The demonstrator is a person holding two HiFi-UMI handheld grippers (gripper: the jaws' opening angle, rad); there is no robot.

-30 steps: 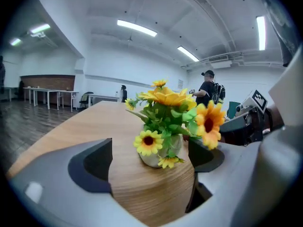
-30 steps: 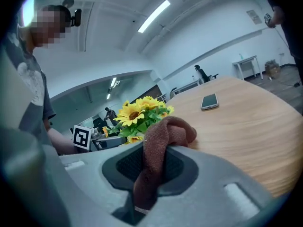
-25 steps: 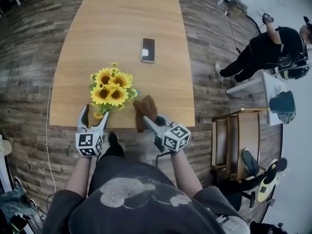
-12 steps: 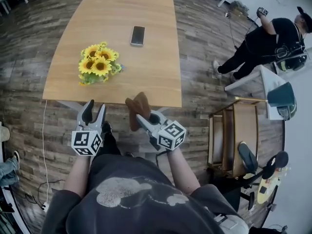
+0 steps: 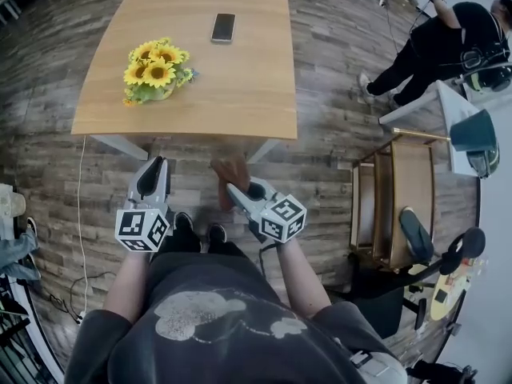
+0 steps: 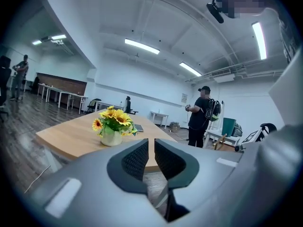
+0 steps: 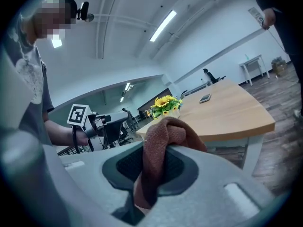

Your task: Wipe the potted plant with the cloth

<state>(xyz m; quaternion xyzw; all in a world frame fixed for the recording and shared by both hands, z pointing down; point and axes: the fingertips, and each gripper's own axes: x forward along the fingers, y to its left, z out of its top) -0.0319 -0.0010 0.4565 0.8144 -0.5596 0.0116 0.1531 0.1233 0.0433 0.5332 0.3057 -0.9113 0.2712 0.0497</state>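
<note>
The potted plant (image 5: 154, 70), yellow sunflowers in a white pot, stands on the wooden table (image 5: 240, 94) near its left front corner. It also shows far off in the left gripper view (image 6: 112, 126) and the right gripper view (image 7: 164, 105). Both grippers hang over the floor in front of the table, well short of the plant. My left gripper (image 5: 152, 174) (image 6: 151, 150) has just been closing; its jaws stand almost together with nothing between them. My right gripper (image 5: 234, 190) (image 7: 158, 167) is shut on a brown cloth (image 5: 230, 170) (image 7: 163, 141) that bunches above the jaws.
A phone (image 5: 223, 27) lies on the table behind the plant. A person in black (image 5: 448, 46) stands at the upper right. A wooden chair (image 5: 392, 206) and a teal bin (image 5: 472, 134) stand to the right. A cable (image 5: 80, 214) runs along the floor at left.
Both grippers have drawn back from the table's front edge and the plant to over the floor. The left jaws went from open to nearly together. The cloth stays in the right gripper.
</note>
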